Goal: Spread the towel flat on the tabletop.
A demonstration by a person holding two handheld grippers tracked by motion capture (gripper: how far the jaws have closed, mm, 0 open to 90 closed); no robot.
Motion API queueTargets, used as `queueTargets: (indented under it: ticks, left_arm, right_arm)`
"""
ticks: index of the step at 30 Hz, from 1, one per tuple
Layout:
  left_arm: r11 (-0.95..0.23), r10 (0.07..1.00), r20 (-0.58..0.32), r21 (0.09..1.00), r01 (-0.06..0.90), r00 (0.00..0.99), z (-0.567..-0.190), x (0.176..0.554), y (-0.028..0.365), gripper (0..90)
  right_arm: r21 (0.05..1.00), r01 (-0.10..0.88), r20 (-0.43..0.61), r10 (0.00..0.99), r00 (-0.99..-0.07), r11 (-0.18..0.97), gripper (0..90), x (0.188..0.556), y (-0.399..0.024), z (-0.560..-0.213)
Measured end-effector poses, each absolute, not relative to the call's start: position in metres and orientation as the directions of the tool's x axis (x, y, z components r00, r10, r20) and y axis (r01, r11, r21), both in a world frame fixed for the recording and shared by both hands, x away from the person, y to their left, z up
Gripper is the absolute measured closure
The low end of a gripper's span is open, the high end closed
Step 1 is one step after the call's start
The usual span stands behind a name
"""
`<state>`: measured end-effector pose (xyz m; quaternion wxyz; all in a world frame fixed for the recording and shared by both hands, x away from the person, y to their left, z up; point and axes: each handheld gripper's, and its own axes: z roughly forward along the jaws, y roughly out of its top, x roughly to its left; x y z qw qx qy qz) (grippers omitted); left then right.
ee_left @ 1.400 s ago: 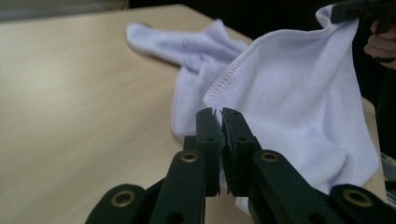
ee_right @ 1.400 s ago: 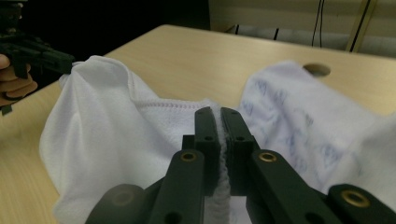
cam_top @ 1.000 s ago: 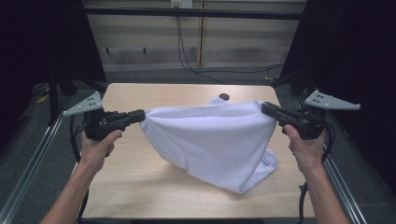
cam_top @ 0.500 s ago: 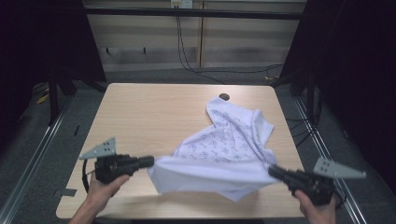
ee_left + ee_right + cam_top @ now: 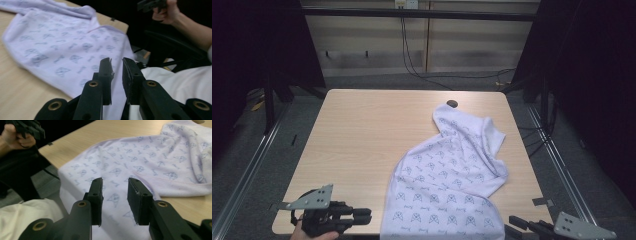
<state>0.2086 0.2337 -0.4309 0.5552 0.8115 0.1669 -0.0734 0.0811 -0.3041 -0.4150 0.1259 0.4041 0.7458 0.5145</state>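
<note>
A pale lavender cloth [image 5: 447, 175] with a small printed pattern lies spread on the right half of the wooden table [image 5: 357, 135], and its near end hangs over the front edge. My left gripper [image 5: 368, 216] sits at the front edge, left of the cloth. In the left gripper view its jaws [image 5: 116, 62] have just been opening and hold nothing; the cloth [image 5: 62, 47] lies beyond them. My right gripper [image 5: 510, 225] is at the front right corner. Its jaws [image 5: 115, 182] have also just been opening, with nothing between them, over the cloth [image 5: 150, 162].
A small round hole [image 5: 452, 103] in the table lies by the cloth's far end. Metal rails [image 5: 557, 165] run along both sides of the table, and cables [image 5: 422, 70] lie on the floor behind it. The person's white garment [image 5: 180, 82] is close below the front edge.
The cloth hung stretched between both shut grippers a second ago. Both hands came down toward the near edge, the cloth settled flat on the table, and both grippers let go.
</note>
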Motion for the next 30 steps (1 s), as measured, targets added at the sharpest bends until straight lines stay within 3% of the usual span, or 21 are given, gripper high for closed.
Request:
queueTargets:
  ticks: [4,11,13,14,16,19,26,30]
  left_arm:
    - [-0.357,0.262,-0.337,0.837,0.415,0.905,-0.448,0.258,0.213,76.2]
    - [-0.430,0.321,-0.356,0.771,0.470,0.878,-0.475,0.331,0.157,80.6]
    - [-0.453,0.329,-0.369,0.746,0.488,0.869,-0.486,0.343,0.142,78.9]
    - [-0.481,0.341,-0.367,0.723,0.496,0.865,-0.490,0.347,0.136,73.4]
    - [-0.511,0.383,-0.328,0.703,0.494,0.863,-0.500,0.353,0.129,67.8]
    - [-0.508,0.391,-0.339,0.695,0.508,0.856,-0.505,0.354,0.130,68.4]
    - [-0.559,0.382,-0.263,0.697,0.448,0.886,-0.502,0.327,0.147,69.6]
    - [-0.556,0.387,-0.279,0.690,0.464,0.879,-0.500,0.311,0.164,67.5]
  right_arm:
    - [0.838,0.490,0.171,0.739,-0.652,0.239,65.7,0.126,-0.292,-0.429]
    - [0.757,0.564,0.185,0.720,-0.669,0.330,71.8,0.218,-0.260,-0.462]
    - [0.737,0.573,0.193,0.701,-0.686,0.358,71.4,0.230,-0.250,-0.471]
    - [0.717,0.577,0.180,0.697,-0.695,0.390,70.0,0.235,-0.242,-0.477]
    - [0.692,0.596,0.176,0.706,-0.686,0.407,65.9,0.239,-0.234,-0.482]
    - [0.677,0.602,0.170,0.706,-0.688,0.423,66.1,0.239,-0.229,-0.489]
    - [0.719,0.581,0.163,0.719,-0.676,0.382,89.7,0.203,-0.246,-0.473]
    - [0.751,0.588,0.166,0.778,-0.606,0.299,90.0,0.174,-0.275,-0.464]
